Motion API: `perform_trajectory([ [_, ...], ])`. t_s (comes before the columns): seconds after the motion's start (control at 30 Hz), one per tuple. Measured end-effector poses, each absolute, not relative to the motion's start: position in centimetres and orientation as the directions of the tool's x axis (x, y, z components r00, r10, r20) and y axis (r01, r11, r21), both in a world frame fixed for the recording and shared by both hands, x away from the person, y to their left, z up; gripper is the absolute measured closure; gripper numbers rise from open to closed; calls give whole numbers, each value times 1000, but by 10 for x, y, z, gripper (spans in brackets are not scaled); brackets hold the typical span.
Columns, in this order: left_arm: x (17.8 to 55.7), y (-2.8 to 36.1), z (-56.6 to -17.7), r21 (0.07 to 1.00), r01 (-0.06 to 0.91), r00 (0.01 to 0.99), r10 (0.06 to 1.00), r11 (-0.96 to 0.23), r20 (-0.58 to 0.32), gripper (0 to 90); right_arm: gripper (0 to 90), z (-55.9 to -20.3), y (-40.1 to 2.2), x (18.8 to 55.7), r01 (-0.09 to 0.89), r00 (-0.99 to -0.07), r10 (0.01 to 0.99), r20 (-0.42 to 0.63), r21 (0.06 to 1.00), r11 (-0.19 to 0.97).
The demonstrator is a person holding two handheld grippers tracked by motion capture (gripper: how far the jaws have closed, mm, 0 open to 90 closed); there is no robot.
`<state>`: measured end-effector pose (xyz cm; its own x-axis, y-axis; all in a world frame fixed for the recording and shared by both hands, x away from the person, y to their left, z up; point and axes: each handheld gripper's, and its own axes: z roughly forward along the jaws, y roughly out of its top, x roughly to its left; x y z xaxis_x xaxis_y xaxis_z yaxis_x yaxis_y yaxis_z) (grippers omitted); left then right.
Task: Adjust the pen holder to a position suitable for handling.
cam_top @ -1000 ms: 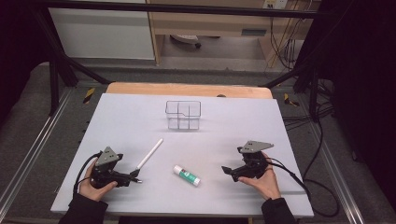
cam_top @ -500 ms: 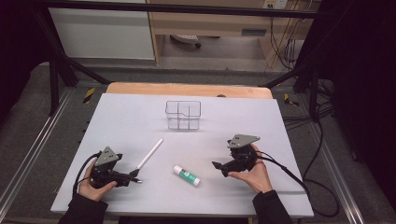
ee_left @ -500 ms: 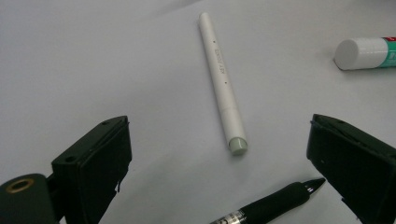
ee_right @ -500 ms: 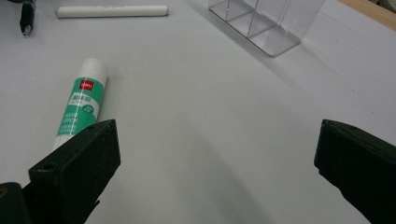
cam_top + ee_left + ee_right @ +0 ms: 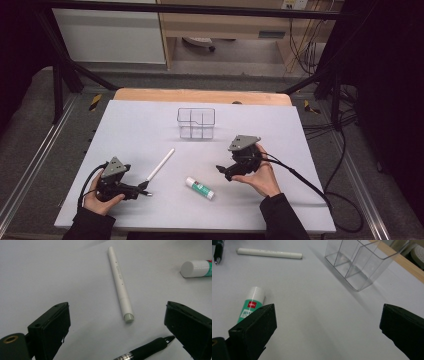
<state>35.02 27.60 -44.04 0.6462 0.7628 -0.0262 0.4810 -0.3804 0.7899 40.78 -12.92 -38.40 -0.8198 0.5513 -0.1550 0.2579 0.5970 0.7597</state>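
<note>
Two grippers are gaping wide, left gripper (image 5: 142,190) near the table's front-left corner by the black pen (image 5: 146,348), right gripper (image 5: 222,171) hanging beside the glue stick (image 5: 200,188) mid-front, risking rolling it if nudged.

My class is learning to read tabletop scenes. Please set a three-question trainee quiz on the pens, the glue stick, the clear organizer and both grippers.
1. True or false: the clear organizer holds the white pen.
2. Which lies nearest the right gripper? A) glue stick B) black pen C) white pen
3. Fill in: both the left gripper and the right gripper have their jaws ____.

Key: 1 false, the white pen lies on the table; 2 A; 3 open.
</note>
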Motion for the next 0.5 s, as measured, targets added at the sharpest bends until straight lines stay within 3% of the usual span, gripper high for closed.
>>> perform_trajectory([
  [0.5, 350, 277, -440, 792, 481, 643, 765, -377, -26, 64, 30, -377, -96, 433, 198, -823, 513, -243, 725, 660],
])
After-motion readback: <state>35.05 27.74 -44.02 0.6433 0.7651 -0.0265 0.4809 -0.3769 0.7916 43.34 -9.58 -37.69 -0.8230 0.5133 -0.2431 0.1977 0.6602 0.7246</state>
